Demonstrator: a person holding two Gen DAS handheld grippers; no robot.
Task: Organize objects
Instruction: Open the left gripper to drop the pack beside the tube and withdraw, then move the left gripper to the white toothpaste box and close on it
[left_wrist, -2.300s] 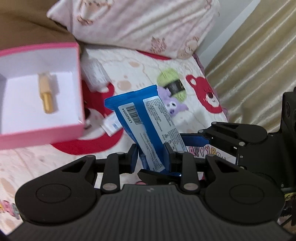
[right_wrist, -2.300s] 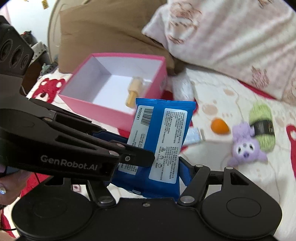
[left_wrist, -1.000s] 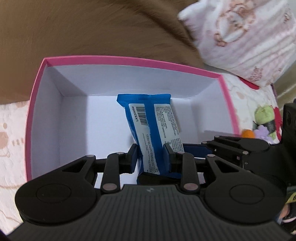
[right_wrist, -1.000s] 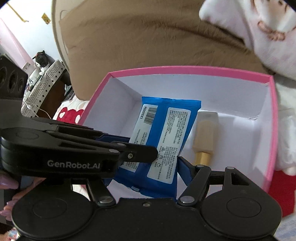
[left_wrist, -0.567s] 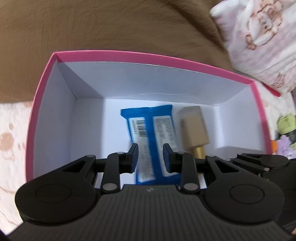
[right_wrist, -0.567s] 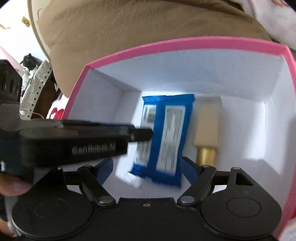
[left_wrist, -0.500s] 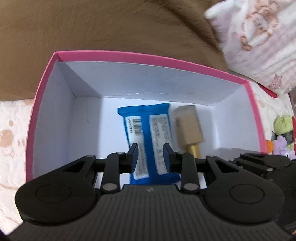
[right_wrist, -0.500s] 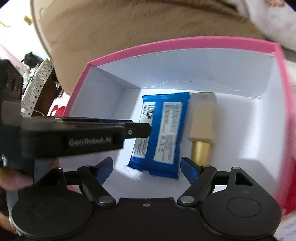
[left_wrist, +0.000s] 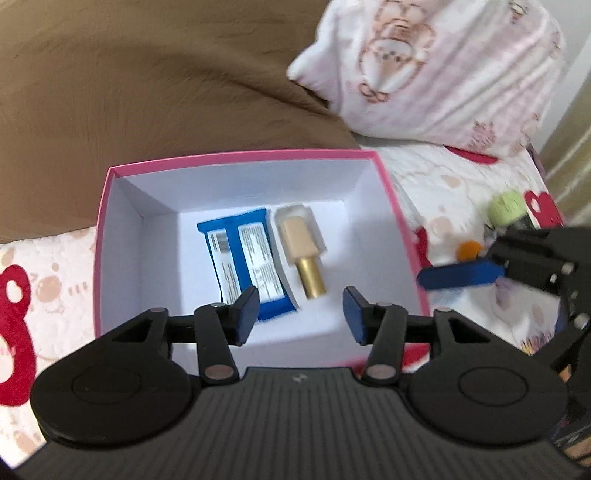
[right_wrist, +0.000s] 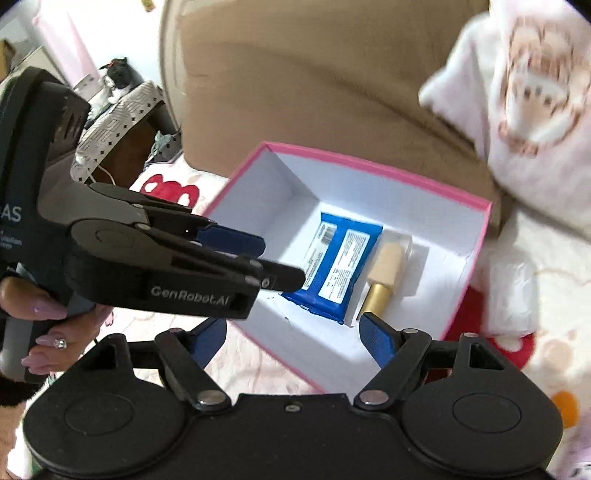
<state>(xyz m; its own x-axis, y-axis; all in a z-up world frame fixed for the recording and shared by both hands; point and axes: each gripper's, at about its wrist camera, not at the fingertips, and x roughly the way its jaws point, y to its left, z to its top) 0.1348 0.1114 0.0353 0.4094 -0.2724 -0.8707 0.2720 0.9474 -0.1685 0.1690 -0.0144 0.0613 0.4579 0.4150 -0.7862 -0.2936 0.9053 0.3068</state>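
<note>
A pink box (left_wrist: 236, 157) with a white inside stands on the bed. In it a blue snack packet (left_wrist: 243, 254) lies flat, label side up, beside a beige and gold bottle (left_wrist: 301, 254). My left gripper (left_wrist: 301, 317) hovers above the box's near part; its jaws are opening and nothing is between them. In the right wrist view my right gripper (right_wrist: 293, 334) is open and empty over the box's near rim (right_wrist: 284, 373), with the packet (right_wrist: 338, 266) and bottle (right_wrist: 384, 273) below and beyond it.
A brown blanket (left_wrist: 147, 92) rises behind the box and a pink-white pillow (left_wrist: 424, 74) lies at the back right. A green yarn ball (left_wrist: 506, 206) and an orange ball (left_wrist: 467, 249) lie right of the box. A hand (right_wrist: 44, 314) holds the left gripper.
Both grippers let go of the blue packet, which now lies in the box beside the bottle. Both have lifted up and back from the box, and the left jaws have spread apart.
</note>
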